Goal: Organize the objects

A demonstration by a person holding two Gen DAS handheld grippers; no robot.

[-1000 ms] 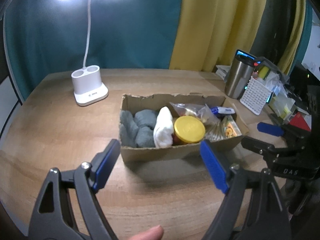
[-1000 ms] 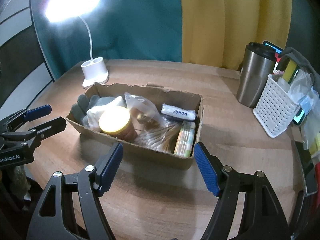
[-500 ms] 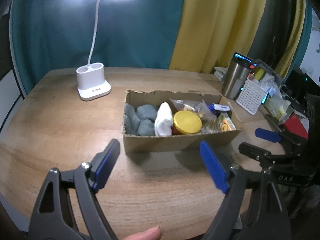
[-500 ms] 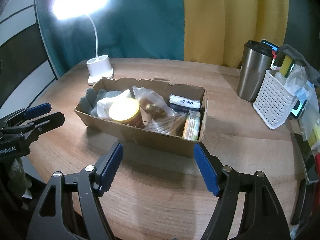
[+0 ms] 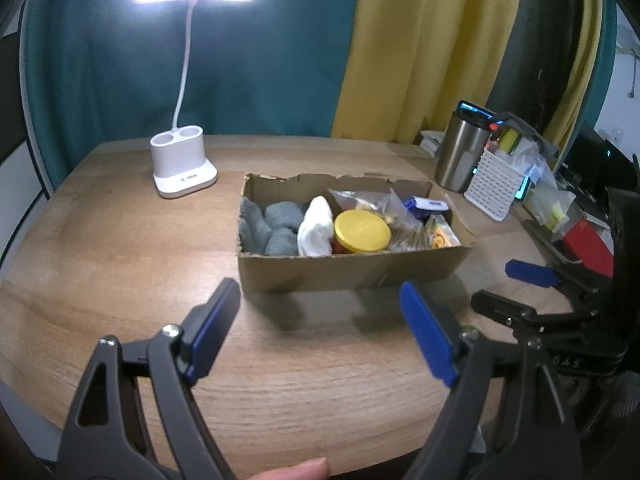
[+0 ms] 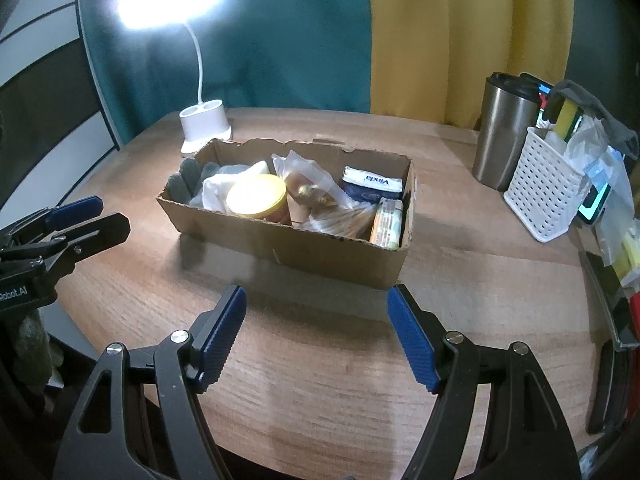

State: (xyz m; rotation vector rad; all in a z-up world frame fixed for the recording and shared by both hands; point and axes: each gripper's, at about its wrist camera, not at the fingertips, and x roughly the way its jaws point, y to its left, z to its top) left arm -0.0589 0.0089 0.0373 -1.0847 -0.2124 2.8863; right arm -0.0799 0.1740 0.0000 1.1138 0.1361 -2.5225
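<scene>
A cardboard box stands mid-table. It holds grey cloths, a white cloth, a yellow-lidded jar, clear bags, a blue tissue pack and a yellow-green packet. My left gripper is open and empty, in front of the box. My right gripper is open and empty, in front of the box's near wall. Each gripper shows at the edge of the other's view.
A white desk lamp stands at the back left, lit. A steel tumbler and a white perforated basket of items stand at the right. The wooden table ends in a curved front edge.
Both grippers have pulled back and up from the box, which now looks smaller and farther. Both stay open and empty.
</scene>
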